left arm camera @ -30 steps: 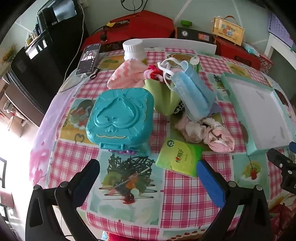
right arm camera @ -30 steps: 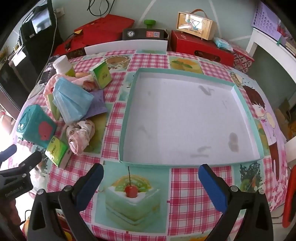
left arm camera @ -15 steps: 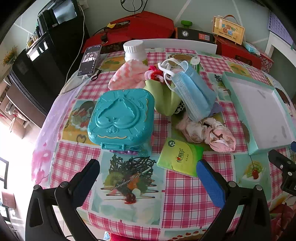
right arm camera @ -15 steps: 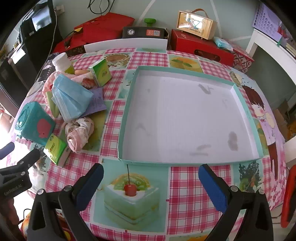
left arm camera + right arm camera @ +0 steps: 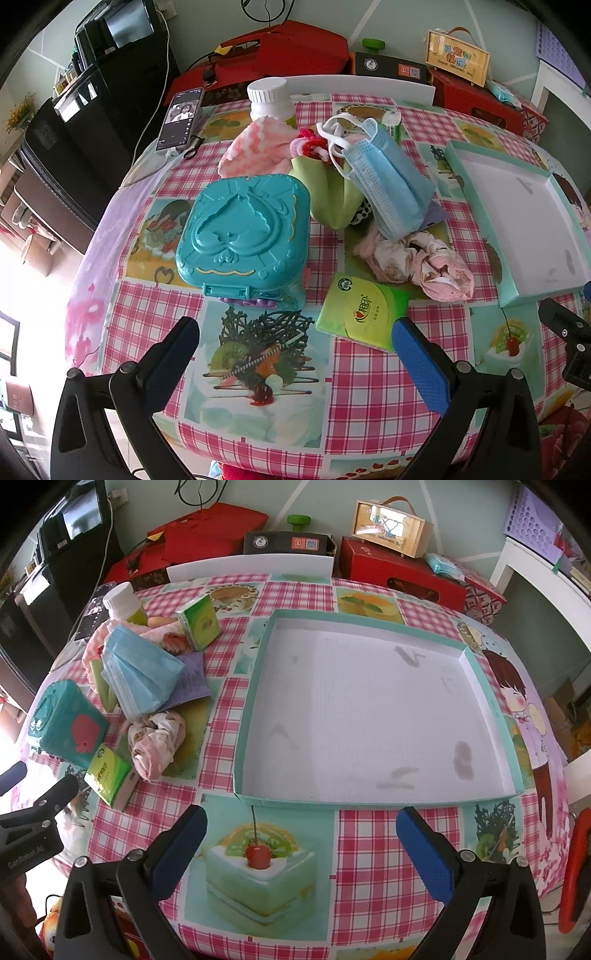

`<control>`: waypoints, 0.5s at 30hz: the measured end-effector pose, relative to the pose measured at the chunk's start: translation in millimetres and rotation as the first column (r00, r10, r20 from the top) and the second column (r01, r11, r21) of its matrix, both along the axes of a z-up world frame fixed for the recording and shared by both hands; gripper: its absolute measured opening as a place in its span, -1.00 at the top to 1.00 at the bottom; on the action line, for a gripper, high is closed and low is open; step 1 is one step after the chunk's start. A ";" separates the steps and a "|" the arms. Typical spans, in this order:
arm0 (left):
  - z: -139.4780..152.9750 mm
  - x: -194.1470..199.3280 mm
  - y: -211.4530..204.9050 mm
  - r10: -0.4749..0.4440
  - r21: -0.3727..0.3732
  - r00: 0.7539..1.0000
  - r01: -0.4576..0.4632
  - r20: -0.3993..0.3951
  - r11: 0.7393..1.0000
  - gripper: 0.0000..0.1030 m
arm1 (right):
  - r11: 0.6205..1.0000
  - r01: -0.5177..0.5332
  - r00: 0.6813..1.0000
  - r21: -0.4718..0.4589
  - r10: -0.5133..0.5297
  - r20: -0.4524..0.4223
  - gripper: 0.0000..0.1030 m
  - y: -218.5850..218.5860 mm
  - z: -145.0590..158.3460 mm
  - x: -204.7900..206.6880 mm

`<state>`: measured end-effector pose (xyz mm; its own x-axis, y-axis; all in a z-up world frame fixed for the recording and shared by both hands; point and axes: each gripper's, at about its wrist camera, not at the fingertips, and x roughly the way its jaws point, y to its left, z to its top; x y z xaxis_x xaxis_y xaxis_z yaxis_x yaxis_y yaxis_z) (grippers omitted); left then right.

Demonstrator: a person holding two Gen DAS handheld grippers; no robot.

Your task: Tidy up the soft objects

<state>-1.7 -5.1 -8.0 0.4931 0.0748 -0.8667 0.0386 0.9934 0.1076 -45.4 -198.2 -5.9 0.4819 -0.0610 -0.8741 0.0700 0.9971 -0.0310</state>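
Nothing is sorted yet: the tray (image 5: pixel 491 701) sits empty, while masks (image 5: pixel 391 192), socks (image 5: pixel 424 262) and tissue pack (image 5: pixel 362 314) lie heaped beside it on the worktop (image 5: pixel 369 387). Left claw (image 5: pixel 295 354) and right claw (image 5: pixel 301 842) hover spread, holding nothing.

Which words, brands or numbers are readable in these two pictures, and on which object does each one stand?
"GenRobot.AI": on the left gripper, seen from the right wrist view.
"Love": faint, on the tablecloth at its left edge.
Green tissue pack: Chinese characters, too unclear to read.
Wooden sign: Chinese characters, too small to read.
Black box: labels too blurred to read.
Right gripper: no text shows.
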 end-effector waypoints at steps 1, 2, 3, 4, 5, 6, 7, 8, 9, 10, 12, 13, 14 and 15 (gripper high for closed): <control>-0.4 0.0 0.4 0.000 0.000 1.000 0.000 -0.001 1.000 -1.00 | 1.000 -0.001 1.000 -0.001 0.001 -0.002 -1.00 0.3 -0.3 0.1; -0.9 0.1 0.6 0.001 0.000 1.000 -0.001 -0.002 1.000 -1.00 | 1.000 -0.001 1.000 -0.001 0.001 -0.003 -1.00 0.3 -0.5 0.1; -1.4 0.0 0.9 0.001 0.000 1.000 -0.001 -0.003 1.000 -1.00 | 1.000 -0.002 1.000 -0.001 0.002 -0.004 -1.00 0.3 -0.7 0.3; -1.7 0.2 1.2 0.002 0.000 1.000 -0.002 -0.005 1.000 -1.00 | 1.000 -0.003 1.000 -0.001 0.003 -0.005 -1.00 0.7 -1.0 0.1; -2.1 0.4 1.5 0.003 0.001 1.000 -0.003 -0.006 1.000 -1.00 | 1.000 -0.004 1.000 -0.001 0.004 -0.006 -1.00 0.9 -1.4 0.2; -2.6 0.6 1.8 0.004 0.000 1.000 -0.004 -0.008 1.000 -1.00 | 1.000 -0.004 1.000 -0.002 0.004 -0.007 -1.00 1.0 -1.6 0.4; -3.0 0.7 1.2 0.004 0.001 1.000 -0.004 -0.009 1.000 -1.00 | 1.000 -0.005 1.000 -0.002 0.005 -0.007 -1.00 1.0 -1.7 0.5; -3.3 0.7 1.3 0.005 0.002 1.000 -0.005 -0.010 1.000 -1.00 | 1.000 -0.005 1.000 -0.002 0.005 -0.008 -1.00 1.1 -1.8 0.5; -3.3 0.6 0.9 0.005 0.002 1.000 -0.005 -0.011 1.000 -1.00 | 1.000 -0.006 1.000 -0.002 0.006 -0.009 -1.00 1.0 -2.2 0.7; -3.6 0.6 1.2 0.005 0.002 1.000 -0.005 -0.012 1.000 -1.00 | 1.000 -0.005 1.000 -0.002 0.005 -0.009 -1.00 1.3 -2.3 0.2; -4.0 0.8 0.9 0.005 0.003 1.000 -0.005 -0.014 1.000 -1.00 | 1.000 -0.005 1.000 -0.002 0.005 -0.011 -1.00 1.6 -3.0 0.5; -4.0 1.0 0.6 0.005 0.003 1.000 -0.005 -0.014 1.000 -1.00 | 1.000 -0.005 1.000 -0.003 0.005 -0.013 -1.00 1.9 -3.3 0.7; -4.1 1.2 0.6 0.005 0.003 1.000 -0.005 -0.015 1.000 -1.00 | 1.000 -0.006 1.000 -0.003 0.006 -0.014 -1.00 2.1 -3.7 0.8; -4.1 1.1 0.5 0.005 0.003 1.000 -0.005 -0.015 1.000 -1.00 | 1.000 -0.006 1.000 -0.002 0.006 -0.015 -1.00 2.1 -4.1 1.0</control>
<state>-0.6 -4.6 -12.1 0.4795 0.0799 -0.8739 0.0353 0.9933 0.1101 -44.4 -196.1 -10.0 0.4689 -0.0601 -0.8812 0.0631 0.9974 -0.0345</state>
